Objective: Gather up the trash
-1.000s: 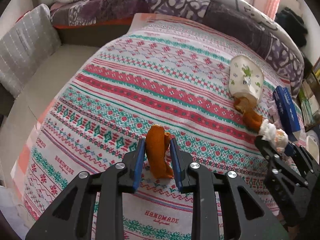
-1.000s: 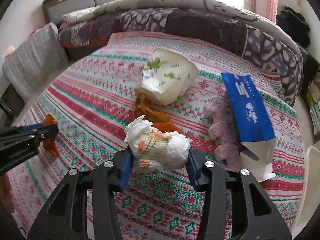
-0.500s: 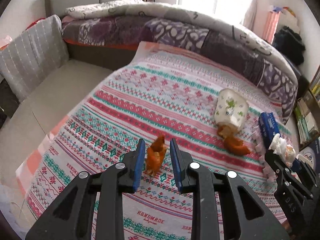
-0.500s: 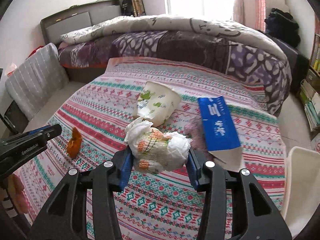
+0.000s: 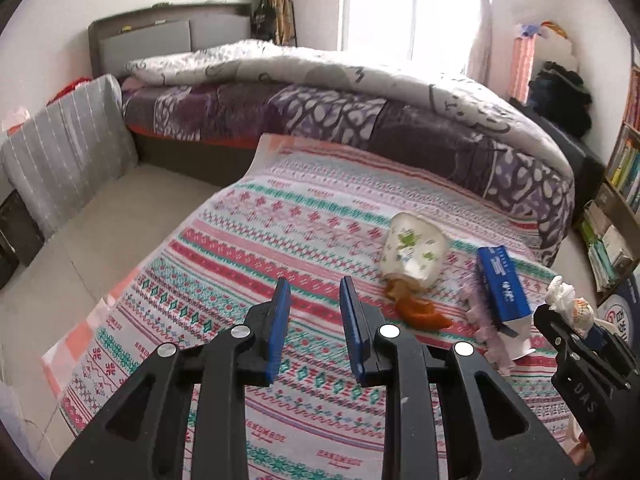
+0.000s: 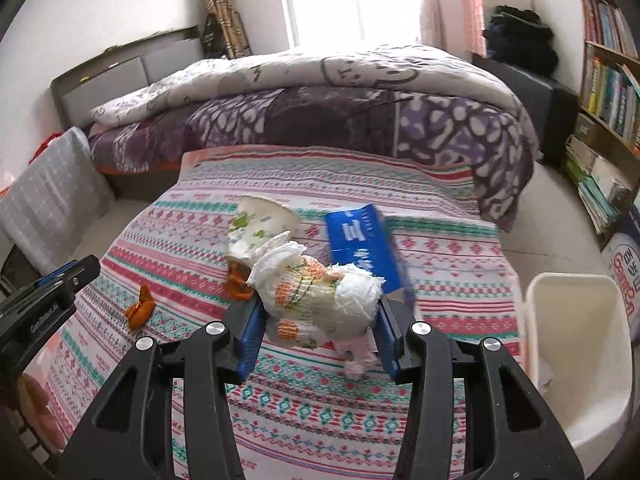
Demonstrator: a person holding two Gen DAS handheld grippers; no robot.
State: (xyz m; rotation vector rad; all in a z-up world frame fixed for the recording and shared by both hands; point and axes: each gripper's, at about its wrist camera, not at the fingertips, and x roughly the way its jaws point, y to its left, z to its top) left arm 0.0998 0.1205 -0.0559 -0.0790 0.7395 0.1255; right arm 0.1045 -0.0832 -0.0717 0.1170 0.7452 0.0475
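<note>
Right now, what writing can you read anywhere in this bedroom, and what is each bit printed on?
"HANDMADE": red print, repeated on the striped patterned cloth.
"GenRobot.AI": white, on the side of the black left gripper.
"DAS": on the black right gripper.
White characters on the flat blue carton: too blurred to read.
Red lettering on the white pack by the bookshelf: partly cut off, unreadable.
Book spines: too small.

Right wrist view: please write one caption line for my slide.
Right gripper holds a crumpled tissue wad above the patterned cloth, white bin nearby.
</note>
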